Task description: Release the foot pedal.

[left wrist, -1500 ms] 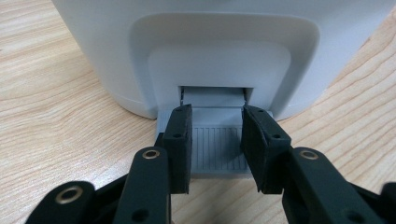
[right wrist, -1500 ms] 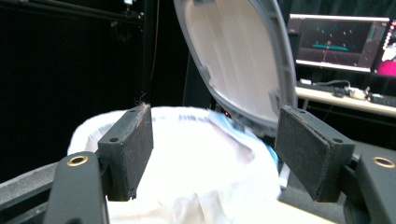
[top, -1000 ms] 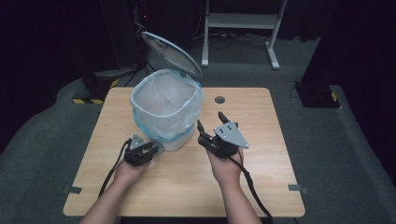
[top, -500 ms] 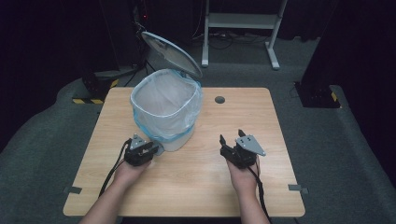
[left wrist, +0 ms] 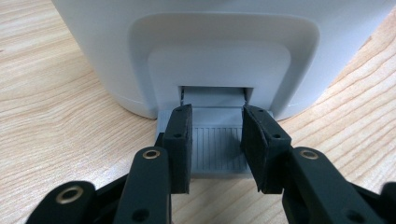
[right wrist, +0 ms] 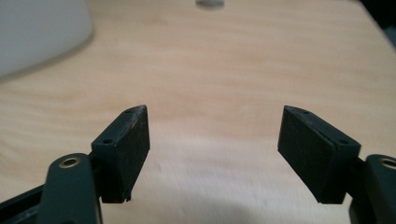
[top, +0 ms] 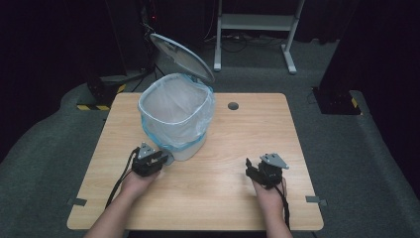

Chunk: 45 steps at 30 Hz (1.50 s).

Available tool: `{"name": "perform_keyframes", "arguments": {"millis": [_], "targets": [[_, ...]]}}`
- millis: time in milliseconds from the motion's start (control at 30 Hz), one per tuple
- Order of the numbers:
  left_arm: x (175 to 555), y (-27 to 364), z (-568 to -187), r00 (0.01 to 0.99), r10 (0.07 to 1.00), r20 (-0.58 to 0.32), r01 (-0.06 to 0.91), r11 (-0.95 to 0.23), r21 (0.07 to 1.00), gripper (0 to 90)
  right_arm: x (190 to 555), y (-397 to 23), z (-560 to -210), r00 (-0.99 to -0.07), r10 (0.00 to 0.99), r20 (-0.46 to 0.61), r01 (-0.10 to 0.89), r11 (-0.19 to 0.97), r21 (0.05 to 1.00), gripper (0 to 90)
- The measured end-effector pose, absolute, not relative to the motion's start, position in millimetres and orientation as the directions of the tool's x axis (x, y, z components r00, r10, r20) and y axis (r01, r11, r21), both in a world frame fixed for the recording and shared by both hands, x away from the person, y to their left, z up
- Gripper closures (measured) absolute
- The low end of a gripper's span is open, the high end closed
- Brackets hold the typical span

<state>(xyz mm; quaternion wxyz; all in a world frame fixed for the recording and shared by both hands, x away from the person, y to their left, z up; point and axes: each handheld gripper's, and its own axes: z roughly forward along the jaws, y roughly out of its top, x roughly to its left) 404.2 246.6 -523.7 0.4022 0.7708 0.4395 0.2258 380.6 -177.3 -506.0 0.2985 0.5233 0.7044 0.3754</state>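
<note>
Pedal bin [top: 174,119], lined with a clear bag [top: 171,106], is standing toward the far left corner of the worktop [top: 228,198], its lid [top: 182,55] standing raised. Left tongs [left wrist: 215,140] are pressing on the grey foot pedal [left wrist: 215,148] at the bin's near base, jaws part open astride it, gripping nothing. Right tongs [right wrist: 215,154] are hovering wide open and empty near the right edge, well apart from the bin. Opening appears done; whatever follows is not yet begun.

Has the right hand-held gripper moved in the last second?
Yes. The right hand-held gripper has pulled away from the trash bin, going right and back toward the person, toward the table's near edge.
</note>
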Motion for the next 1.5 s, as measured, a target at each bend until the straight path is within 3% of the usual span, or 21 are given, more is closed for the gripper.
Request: {"name": "perform_keyframes", "arguments": {"millis": [133,233,300,333,467,533,633,733,967,1167,1333,1500], "targets": [[403.6,246.8,-523.7,0.510,0.860,-0.005,0.498,-0.291,0.817,63.5,375.5,-192.1,-521.6,-0.257,0.966,-0.018,0.598,0.174,0.782,20.7],[403.4,246.8,-523.5,0.509,0.861,-0.006,0.499,-0.290,0.817,63.5,372.1,-195.0,-521.6,-0.248,0.968,-0.022,0.599,0.172,0.782,21.7],[403.0,247.1,-523.2,0.507,0.862,-0.003,0.500,-0.291,0.816,63.5,375.6,-196.6,-524.4,-0.270,0.962,-0.036,0.658,0.212,0.722,19.6],[402.2,246.7,-523.6,0.503,0.864,-0.004,0.496,-0.285,0.820,63.5,376.4,-200.3,-524.3,-0.280,0.960,0.011,0.666,0.186,0.722,19.5],[398.0,248.5,-524.0,0.489,0.872,-0.005,0.493,-0.271,0.827,63.1,375.6,-199.4,-524.3,-0.279,0.960,0.008,0.665,0.187,0.723,19.4],[395.9,251.5,-523.7,0.479,0.877,-0.022,0.495,-0.249,0.832,50.3,374.3,-195.3,-524.5,-0.288,0.957,-0.017,0.662,0.212,0.719,18.9],[385.6,255.8,-522.6,0.466,0.884,-0.037,0.479,-0.217,0.850,48.1,373.4,-193.7,-524.5,-0.265,0.964,-0.014,0.669,0.195,0.717,17.7],[372.2,262.2,-523.8,0.460,0.887,-0.040,0.508,-0.225,0.832,40.4,373.6,-193.6,-524.6,-0.256,0.967,-0.015,0.671,0.189,0.717,17.2],[332.7,289.2,-526.1,0.457,0.889,0.026,0.536,-0.298,0.790,31.2,372.7,-191.8,-524.5,-0.234,0.972,-0.019,0.677,0.177,0.715,15.8],[321.6,307.0,-526.3,0.437,0.899,0.030,0.540,-0.289,0.790,31.3,372.7,-191.8,-524.6,-0.236,0.972,-0.016,0.678,0.176,0.714,16.1],[329.3,309.2,-527.8,0.467,0.884,-0.029,0.579,-0.282,0.765,31.8,372.2,-191.4,-524.8,-0.239,0.971,-0.017,0.678,0.180,0.713,14.8],[328.6,301.1,-528.1,0.475,0.880,0.020,0.565,-0.322,0.760,34.5,365.2,-189.0,-524.5,-0.246,0.969,-0.018,0.672,0.184,0.718,19.6]]}}
